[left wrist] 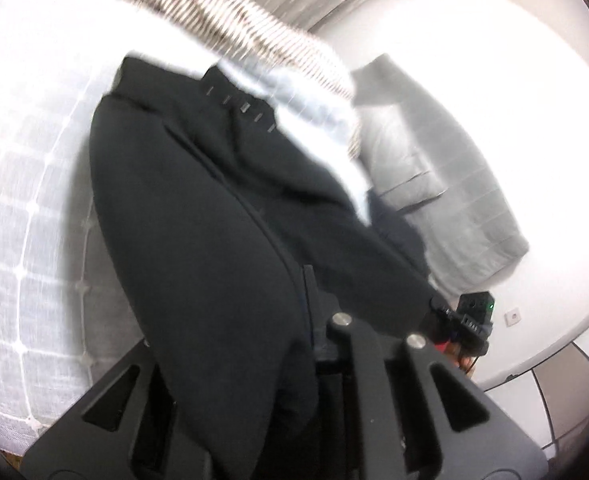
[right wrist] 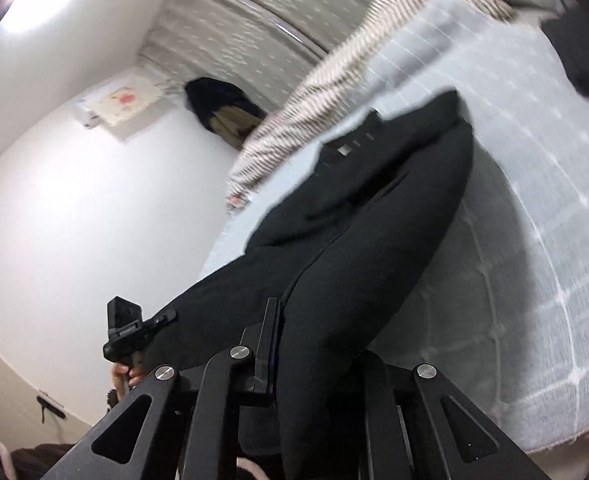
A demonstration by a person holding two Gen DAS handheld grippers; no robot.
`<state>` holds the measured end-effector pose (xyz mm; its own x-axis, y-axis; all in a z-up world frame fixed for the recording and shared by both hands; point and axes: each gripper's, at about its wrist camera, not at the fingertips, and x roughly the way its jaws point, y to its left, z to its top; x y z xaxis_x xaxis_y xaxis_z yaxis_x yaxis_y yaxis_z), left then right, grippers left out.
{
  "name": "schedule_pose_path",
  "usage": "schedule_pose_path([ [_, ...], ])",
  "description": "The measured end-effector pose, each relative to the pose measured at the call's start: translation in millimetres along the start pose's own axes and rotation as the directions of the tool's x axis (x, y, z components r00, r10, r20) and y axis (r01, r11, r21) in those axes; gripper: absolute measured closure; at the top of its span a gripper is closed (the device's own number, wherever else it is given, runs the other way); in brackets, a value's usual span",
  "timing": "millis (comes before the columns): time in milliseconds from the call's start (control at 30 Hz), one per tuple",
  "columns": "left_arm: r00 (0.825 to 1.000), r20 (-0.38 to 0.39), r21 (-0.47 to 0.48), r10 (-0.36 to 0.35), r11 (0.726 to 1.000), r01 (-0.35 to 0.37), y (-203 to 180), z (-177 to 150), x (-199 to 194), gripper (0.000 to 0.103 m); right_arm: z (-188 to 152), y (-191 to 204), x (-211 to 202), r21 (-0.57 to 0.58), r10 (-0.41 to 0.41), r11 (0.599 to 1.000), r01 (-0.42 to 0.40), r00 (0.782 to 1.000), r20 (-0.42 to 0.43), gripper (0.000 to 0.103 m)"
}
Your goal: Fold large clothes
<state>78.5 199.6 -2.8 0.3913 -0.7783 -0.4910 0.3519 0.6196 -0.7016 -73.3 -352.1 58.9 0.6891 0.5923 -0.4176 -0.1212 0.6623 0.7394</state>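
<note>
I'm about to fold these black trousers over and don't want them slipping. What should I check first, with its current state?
1. Left claw shut on the black fabric trousers: ok, cloth runs between its fingers.
2. Right claw shut on the trousers: ok, cloth pinched there too.
3. Both claws hold the same end: ok, each view shows the other claw alongside.
4. Far waistband end resting on the white grid-patterned bedspread: ok.
5. Legs lying flat, without wrinkles: cannot tell, pictures blurred.
6. Striped brown-and-white cloth away from the waistband: not ok, it lies right beside it.
</note>
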Motion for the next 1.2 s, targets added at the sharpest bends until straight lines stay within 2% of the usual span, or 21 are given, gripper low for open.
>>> schedule_pose_path([
  [133,0.996,0.075,0.058,-0.046,0.997,0.041,-27.1,2.2,-37.3,0.089,0.5,27.8,-23.5,-0.045,0.057,0.998,-0.054,0.996,0.065,0.090],
  [267,0.988,0.144,0.148,-0.056,0.988,0.035,-60.9,0.7,-76.5,0.089,1.2,56.3,-57.4,-0.081,0.081,0.994,-0.071,0.989,0.124,0.090],
  [400,0.976,0.192,0.211,-0.101,0.976,0.060,-81.8,-3.6,-105.9,0.088,0.1,79.9,-101.2,-0.126,0.118,0.988,-0.093,0.972,0.203,0.090],
  [467,0.975,0.196,0.201,-0.108,0.977,0.068,-80.6,-0.4,-108.1,0.088,4.7,84.8,-111.9,-0.128,0.127,0.987,-0.099,0.966,0.227,0.090],
  [533,0.978,0.191,0.153,-0.085,0.987,0.056,-66.1,8.0,-99.1,0.088,11.6,85.4,-108.5,-0.117,0.113,0.989,-0.088,0.966,0.231,0.090],
  [667,0.990,0.143,0.035,-0.012,0.999,0.007,-23.9,36.0,-59.1,0.088,43.4,57.6,-80.5,-0.009,0.000,1.000,0.002,0.980,0.201,0.090],
  [767,0.991,0.131,-0.030,0.038,0.999,-0.035,9.7,64.2,-25.1,0.088,73.6,31.1,-38.2,0.053,-0.115,0.993,0.107,0.978,0.177,0.090],
  [867,0.988,0.131,-0.081,0.076,0.995,-0.065,40.7,90.5,13.2,0.087,101.3,5.6,-0.7,0.119,-0.163,0.982,0.145,0.975,0.154,0.090],
  [967,0.981,0.123,-0.102,0.147,0.986,-0.135,66.1,107.8,56.0,0.087,124.6,-23.7,44.7,0.184,-0.259,0.953,0.239,0.961,0.095,0.089],
  [1033,0.979,0.103,-0.147,0.177,0.976,-0.161,85.6,114.1,82.2,0.086,135.1,-46.0,79.4,0.229,-0.312,0.927,0.295,0.949,0.040,0.089],
  [1100,0.975,0.086,-0.211,0.205,0.960,-0.183,108.8,114.9,107.2,0.086,137.3,-64.9,106.4,0.246,-0.357,0.906,0.345,0.934,0.006,0.088],
  [1200,0.963,0.072,-0.251,0.259,0.939,-0.234,133.6,107.9,129.5,0.086,132.8,-90.0,134.4,0.237,-0.420,0.880,0.411,0.907,-0.015,0.081],
])
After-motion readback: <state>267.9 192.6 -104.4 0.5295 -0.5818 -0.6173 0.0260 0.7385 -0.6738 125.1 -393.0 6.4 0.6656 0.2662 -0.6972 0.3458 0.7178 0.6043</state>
